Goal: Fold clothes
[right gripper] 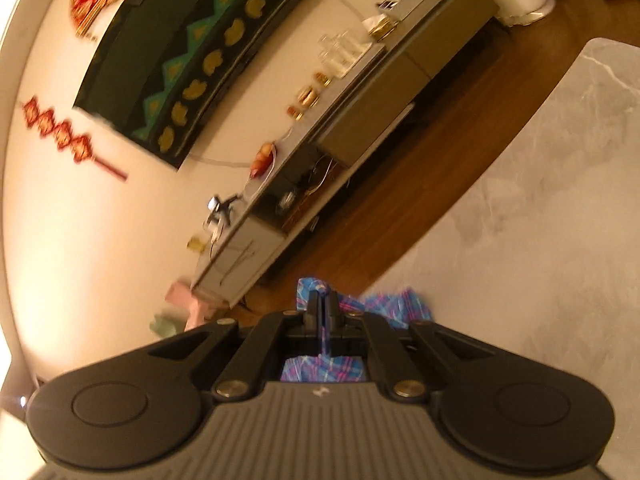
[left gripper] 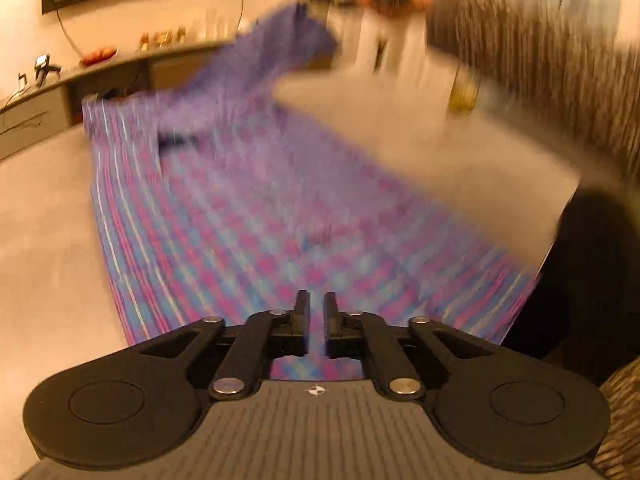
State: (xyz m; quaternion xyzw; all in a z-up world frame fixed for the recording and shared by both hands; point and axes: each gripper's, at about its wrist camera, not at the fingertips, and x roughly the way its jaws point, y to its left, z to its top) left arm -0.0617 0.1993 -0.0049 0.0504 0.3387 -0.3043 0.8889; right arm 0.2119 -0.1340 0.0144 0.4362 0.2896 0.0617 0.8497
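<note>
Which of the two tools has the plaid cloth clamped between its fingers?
The right tool: plaid cloth is pinched between its fingers. The left tool shows a small gap, holding nothing.

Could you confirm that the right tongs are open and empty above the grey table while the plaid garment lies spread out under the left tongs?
Not quite: the right tongs are shut on a fold of the plaid garment, as the right wrist view shows. The rest stands: they are above the grey table, and the garment lies spread under the left tongs.

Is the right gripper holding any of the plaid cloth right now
Yes, in the right wrist view the right gripper is closed on a bunched fold of the plaid cloth, pinched between its fingers.
</note>
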